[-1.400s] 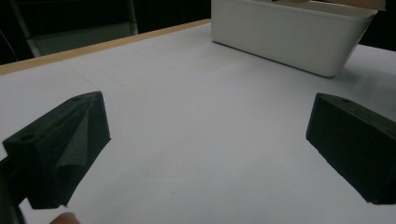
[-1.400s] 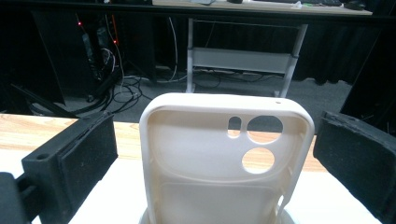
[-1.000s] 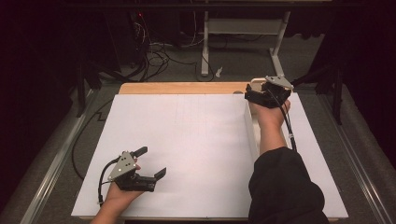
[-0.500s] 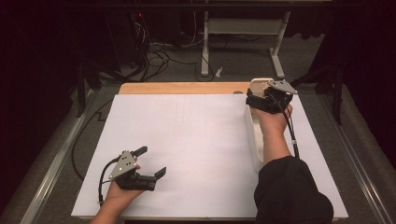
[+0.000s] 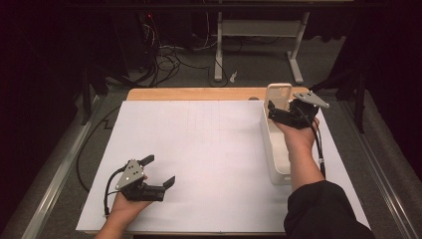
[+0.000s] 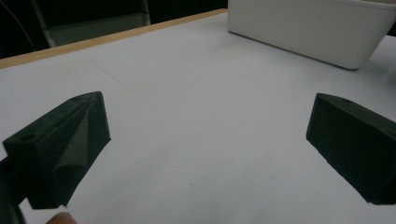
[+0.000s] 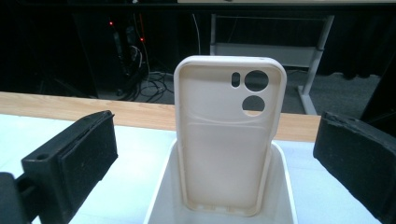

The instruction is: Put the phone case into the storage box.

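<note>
A cream phone case (image 5: 278, 94) stands upright at the far end of a long white bin (image 5: 271, 159), its inner side and camera holes facing me. In the right gripper view the phone case (image 7: 229, 140) rises from the bin (image 7: 282, 172), farther off than the jaws. My right gripper (image 5: 274, 112) hovers over the bin just short of the case, open, its jaws wide and touching nothing (image 7: 224, 158). My left gripper (image 5: 159, 170) rests low over the white sheet at the near left, open and empty (image 6: 205, 140).
A white sheet (image 5: 209, 149) covers the table, and a wooden strip (image 5: 199, 93) shows along its far edge. The bin (image 6: 317, 28) lies along the right side. Cables and a metal stand (image 5: 219, 55) are on the dark floor beyond.
My right gripper has drawn back toward the person from the bin's far end, and the phone case now stands in plain sight there. The left gripper has stayed put.
</note>
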